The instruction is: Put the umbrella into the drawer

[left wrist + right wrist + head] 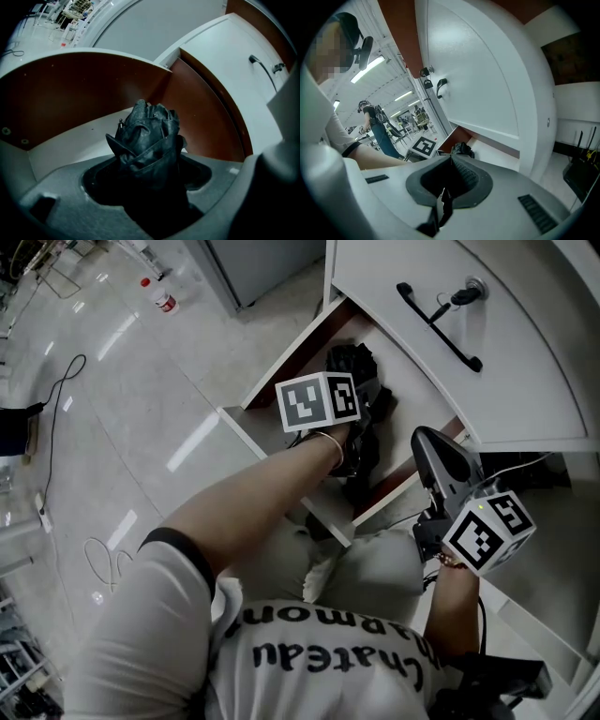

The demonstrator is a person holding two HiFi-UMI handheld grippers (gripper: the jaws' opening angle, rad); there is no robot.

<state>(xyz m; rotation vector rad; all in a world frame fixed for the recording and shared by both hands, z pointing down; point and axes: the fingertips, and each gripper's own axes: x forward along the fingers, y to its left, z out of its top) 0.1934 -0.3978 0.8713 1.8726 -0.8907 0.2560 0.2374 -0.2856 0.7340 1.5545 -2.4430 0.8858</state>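
Note:
A black folded umbrella (353,364) (147,136) lies in the pulled-out white drawer (281,474), whose inside walls are brown (70,93). My left gripper (361,416) (147,187) reaches down into the drawer. Its jaws stand wide on either side of the umbrella's bunched end, with a dark gap showing on both sides. My right gripper (433,444) (451,159) hovers outside the drawer's right side, jaws shut with nothing between them. In the right gripper view the umbrella (461,149) peeks out past the jaw tips.
Above the drawer is a white cabinet front with a long black handle (439,324) and a key (464,294). A bottle (164,301) and a black cable (56,399) lie on the glossy floor at left. A person (379,131) stands far off.

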